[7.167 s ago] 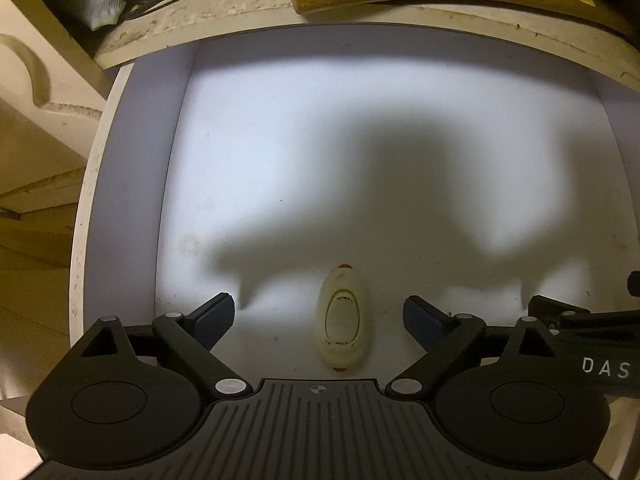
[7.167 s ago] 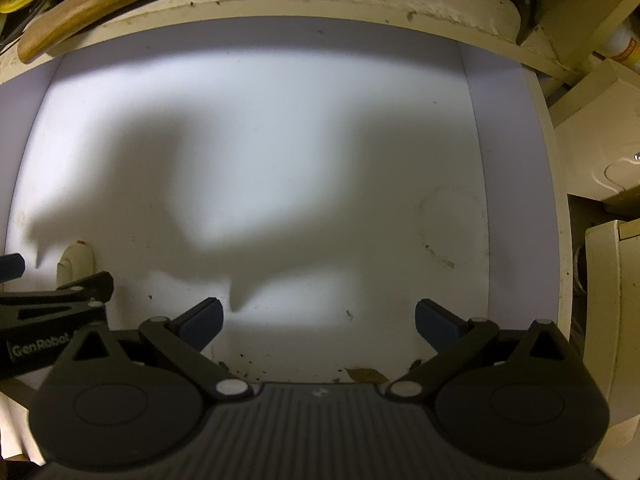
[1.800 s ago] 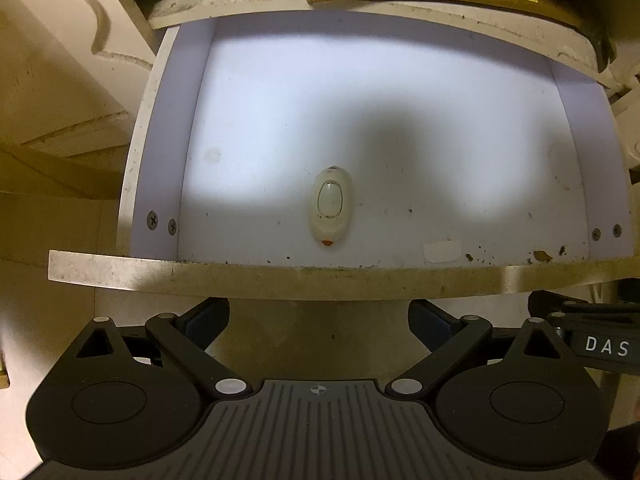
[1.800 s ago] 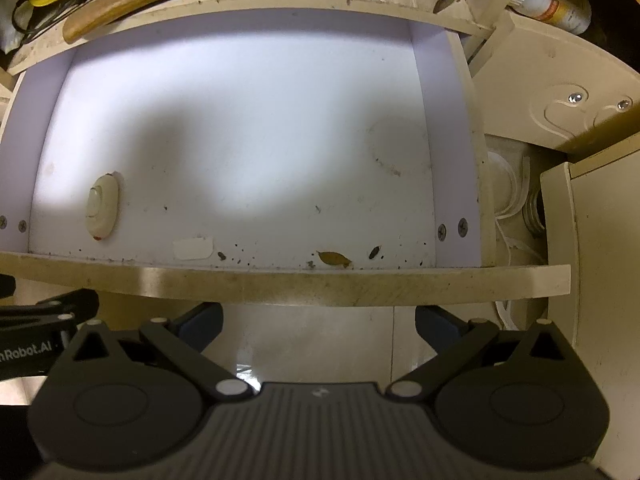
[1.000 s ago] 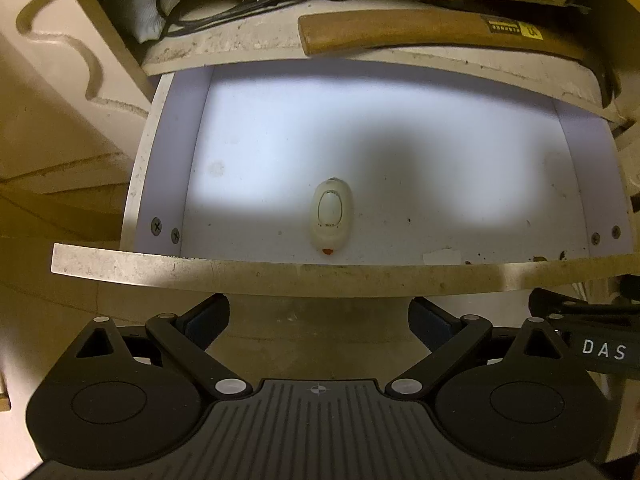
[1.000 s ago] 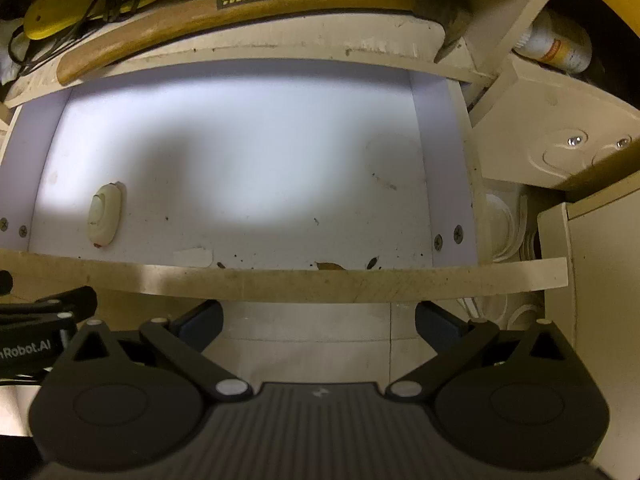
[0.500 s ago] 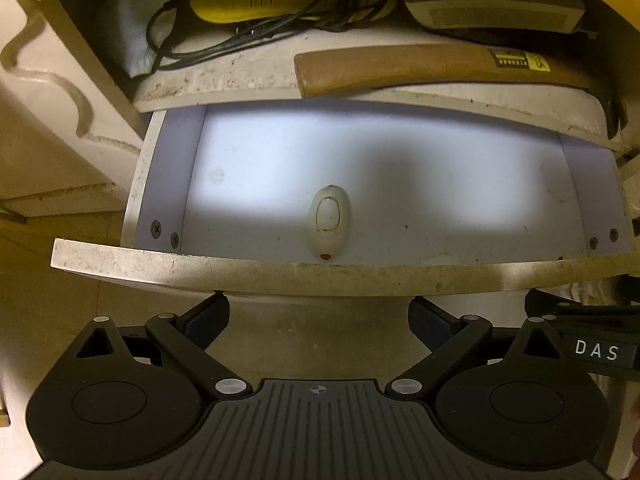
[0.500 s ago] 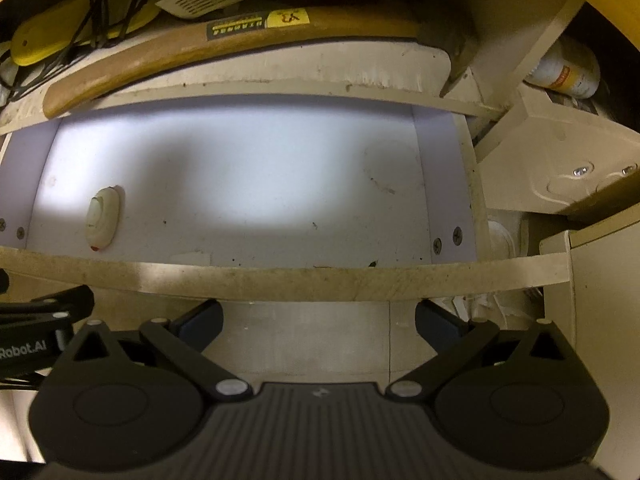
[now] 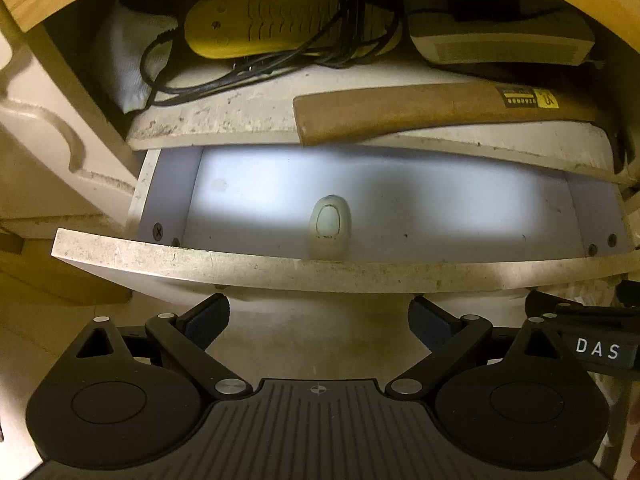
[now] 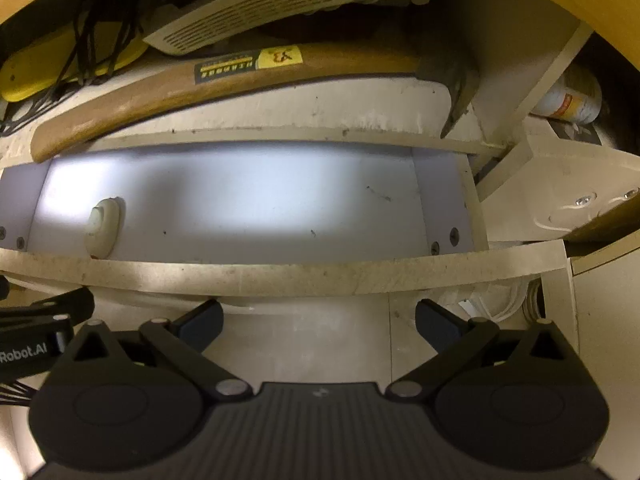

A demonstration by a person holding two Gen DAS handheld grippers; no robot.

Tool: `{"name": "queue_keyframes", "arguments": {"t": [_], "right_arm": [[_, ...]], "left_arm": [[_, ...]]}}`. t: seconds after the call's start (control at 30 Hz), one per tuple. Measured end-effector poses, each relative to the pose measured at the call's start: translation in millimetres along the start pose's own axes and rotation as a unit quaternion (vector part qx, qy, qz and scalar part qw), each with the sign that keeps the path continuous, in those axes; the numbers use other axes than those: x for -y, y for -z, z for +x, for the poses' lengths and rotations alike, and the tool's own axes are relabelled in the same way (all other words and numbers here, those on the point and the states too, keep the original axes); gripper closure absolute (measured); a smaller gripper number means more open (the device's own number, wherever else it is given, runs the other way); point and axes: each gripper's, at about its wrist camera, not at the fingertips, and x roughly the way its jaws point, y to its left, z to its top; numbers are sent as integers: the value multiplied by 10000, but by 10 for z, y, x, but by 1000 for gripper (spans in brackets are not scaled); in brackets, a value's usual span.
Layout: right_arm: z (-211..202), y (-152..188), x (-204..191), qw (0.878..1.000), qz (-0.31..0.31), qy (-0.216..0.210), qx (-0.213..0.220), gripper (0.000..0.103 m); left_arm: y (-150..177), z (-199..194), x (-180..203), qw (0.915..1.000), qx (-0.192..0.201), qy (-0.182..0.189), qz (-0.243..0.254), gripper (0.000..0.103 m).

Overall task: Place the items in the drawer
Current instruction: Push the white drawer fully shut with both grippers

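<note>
Here, both the left gripper (image 9: 319, 319) and the right gripper (image 10: 319, 322) hung empty, fingers spread wide, with the oval switch (image 9: 329, 227) lying in the open drawer (image 9: 256, 266) beyond the fingers.

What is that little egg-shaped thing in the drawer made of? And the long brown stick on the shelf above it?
The egg-shaped thing looks like smooth cream plastic: it has a moulded oval outline on top and a slight sheen. What it is for, I cannot tell. The long brown stick looks like varnished wood: warm brown, faint grain, a printed label. It seems to be a tool handle with a dark metal head.
</note>
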Motion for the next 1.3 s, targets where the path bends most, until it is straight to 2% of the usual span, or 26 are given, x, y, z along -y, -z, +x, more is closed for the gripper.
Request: {"name": "queue_keyframes", "arguments": {"t": [0.4, 1.3], "right_arm": [[-57, 107, 38, 9998, 51, 13, 194, 0], [-102, 13, 59, 9981, -68, 86, 607, 0]], "left_arm": [[39, 17, -25, 9998, 154, -46, -111, 4], [100, 16, 28, 9985, 515, -151, 93, 4]]}}
